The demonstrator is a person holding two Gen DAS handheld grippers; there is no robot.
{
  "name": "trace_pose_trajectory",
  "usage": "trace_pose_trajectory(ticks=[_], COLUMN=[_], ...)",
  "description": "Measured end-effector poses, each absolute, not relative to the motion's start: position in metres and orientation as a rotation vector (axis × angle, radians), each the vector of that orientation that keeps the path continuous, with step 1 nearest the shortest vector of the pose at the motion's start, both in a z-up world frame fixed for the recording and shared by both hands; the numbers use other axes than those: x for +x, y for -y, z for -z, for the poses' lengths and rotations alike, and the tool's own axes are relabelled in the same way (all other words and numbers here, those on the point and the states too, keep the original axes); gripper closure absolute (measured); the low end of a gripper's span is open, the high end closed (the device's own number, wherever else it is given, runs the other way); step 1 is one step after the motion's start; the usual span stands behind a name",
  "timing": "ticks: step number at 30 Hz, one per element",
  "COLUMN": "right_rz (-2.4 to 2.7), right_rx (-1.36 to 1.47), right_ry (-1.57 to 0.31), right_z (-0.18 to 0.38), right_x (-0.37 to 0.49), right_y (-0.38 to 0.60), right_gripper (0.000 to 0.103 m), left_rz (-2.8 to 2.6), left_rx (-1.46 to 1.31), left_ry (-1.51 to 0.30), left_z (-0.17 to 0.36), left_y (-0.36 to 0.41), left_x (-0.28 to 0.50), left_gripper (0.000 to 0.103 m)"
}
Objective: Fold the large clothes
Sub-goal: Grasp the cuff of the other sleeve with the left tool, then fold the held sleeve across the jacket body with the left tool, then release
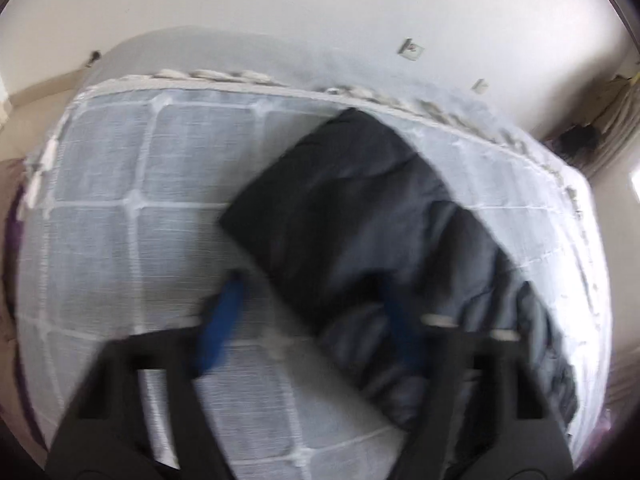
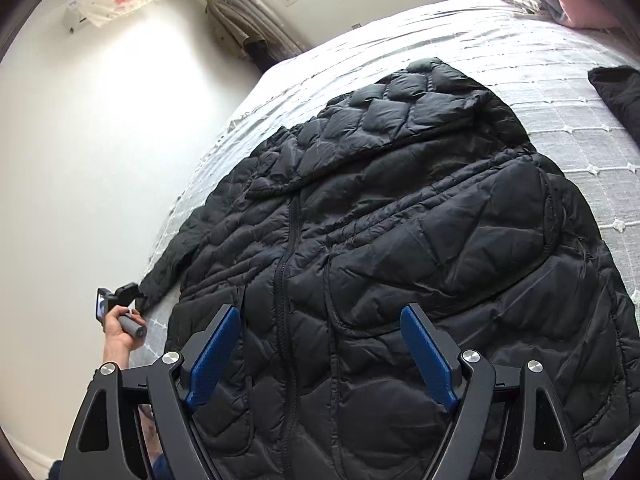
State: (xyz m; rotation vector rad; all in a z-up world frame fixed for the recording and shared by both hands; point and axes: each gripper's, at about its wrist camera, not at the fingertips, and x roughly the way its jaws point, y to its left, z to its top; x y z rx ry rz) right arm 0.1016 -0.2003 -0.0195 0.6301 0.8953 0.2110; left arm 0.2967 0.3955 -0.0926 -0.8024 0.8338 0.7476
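One black quilted jacket (image 2: 400,220) lies on one bed (image 2: 540,80). Two tools show, the left tool (image 1: 312,312) and the right tool (image 2: 320,344). One hand (image 2: 120,334) is visible.

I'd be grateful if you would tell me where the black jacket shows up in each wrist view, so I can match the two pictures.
Left wrist: the jacket is blurred, one sleeve-like end running from centre toward lower right, between the left gripper's fingers.
Right wrist: the jacket fills the centre and lower right, zipper up, beyond the right gripper.
Shared landmark: the white grid-stitched bedspread beneath it.
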Motion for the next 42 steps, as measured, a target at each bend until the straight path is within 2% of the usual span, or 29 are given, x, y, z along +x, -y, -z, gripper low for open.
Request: trace_pose_trajectory(ticks=[1,2,6,11,15,22,27,32,33,35,36,37,42], right_rz=[-0.206,-0.199,-0.174,-0.180,-0.192,-0.174,-0.150,-0.088,-0.073,-0.043,-0.039,-0.045,-0.108], right_rx=[0.639,0.653,0.693,0.750,0.764,0.829,0.870,0.851,0.834,0.786,0.770,0.769,0.754], right_ry=[-0.893,-0.889,-0.874,-0.908,-0.910,-0.869,-0.821,-0.805,-0.812,-0.847,-0.865,-0.869,-0.849], right_z=[0.020,0.020,0.017,0.022,0.021,0.014,0.009,0.007,0.008,0.011,0.013,0.013,0.007], right_x=[0.101,0.100,0.096,0.096,0.093,0.081,0.073,0.068,0.068,0.069,0.070,0.070,0.069], right_y=[0.203,0.207,0.219,0.223,0.223,0.247,0.270,0.288,0.290,0.290,0.289,0.288,0.276], right_gripper=[0.019,0.019,0.019,0.019,0.019,0.019,0.019,0.019,0.019,0.019,0.019,0.019,0.019], left_rz=[-0.720,-0.689,-0.646,-0.558,-0.454,-0.182,0.039,0.232,0.234,0.206,0.144,0.049,-0.345], left_rx=[-0.817,-0.846,-0.936,-0.898,-0.832,-0.657,-0.556,-0.480,-0.477,-0.452,-0.417,-0.378,-0.112], left_ry=[-0.846,-0.851,-0.724,-0.585,-0.487,-0.426,-0.421,-0.571,-0.612,-0.673,-0.691,-0.698,-0.830], left_z=[0.092,0.090,0.060,-0.003,-0.063,-0.145,-0.161,-0.125,-0.108,-0.076,-0.057,-0.042,0.022], left_y=[-0.398,-0.403,-0.417,-0.404,-0.366,-0.246,-0.130,-0.018,-0.007,-0.012,-0.024,-0.038,-0.133], left_x=[0.300,0.302,0.287,0.277,0.275,0.285,0.288,0.295,0.298,0.304,0.308,0.311,0.339], left_gripper=[0.090,0.093,0.094,0.095,0.096,0.096,0.096,0.096,0.095,0.073,0.051,0.038,0.037])
